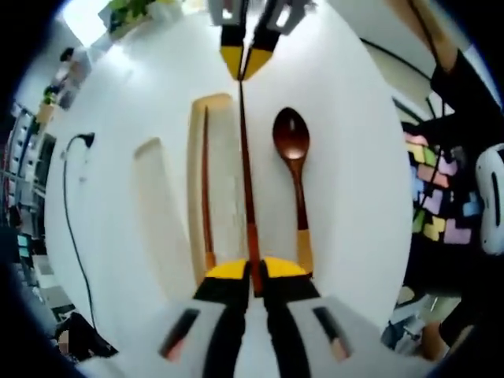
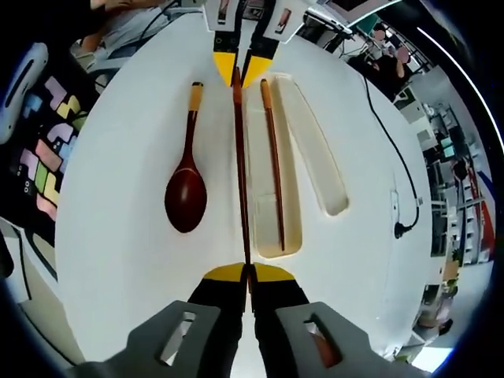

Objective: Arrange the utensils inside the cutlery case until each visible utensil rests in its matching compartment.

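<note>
In the left gripper view, nearest to me at six o'clock, my left gripper [image 1: 255, 277] has its yellow-tipped fingers [image 1: 226, 270] clenched on one end of a dark red chopstick [image 1: 246, 173]. The stick runs straight up from between them toward twelve o'clock, where the right gripper [image 1: 242, 67] comes in from the top and pinches the far end. So the stick is held at both ends, stretched above the white bench [image 1: 354, 197].

Just at nine o'clock of the held stick lies the cutlery case [image 1: 216, 189], a pale, long tray. A second chopstick [image 1: 206, 189] rests lengthwise inside it. Farther toward nine o'clock sits the case lid [image 1: 161, 213], apart from the tray. At three o'clock of the held stick, a wooden spoon [image 1: 295, 181] lies on the bench outside the case, its bowl pointing away from me and its yellow-ended handle close beside my fingers.

In the right gripper view the layout is mirrored: my right gripper [image 2: 250, 277] grasps the near end of the chopstick [image 2: 242, 181] at six o'clock, and the left gripper [image 2: 242, 72] grips it at twelve. The spoon [image 2: 187, 181] lies at nine o'clock, bowl toward me; the case [image 2: 272, 181] and lid [image 2: 315, 150] are at three. A black cable [image 2: 394, 157] trails beyond.
</note>
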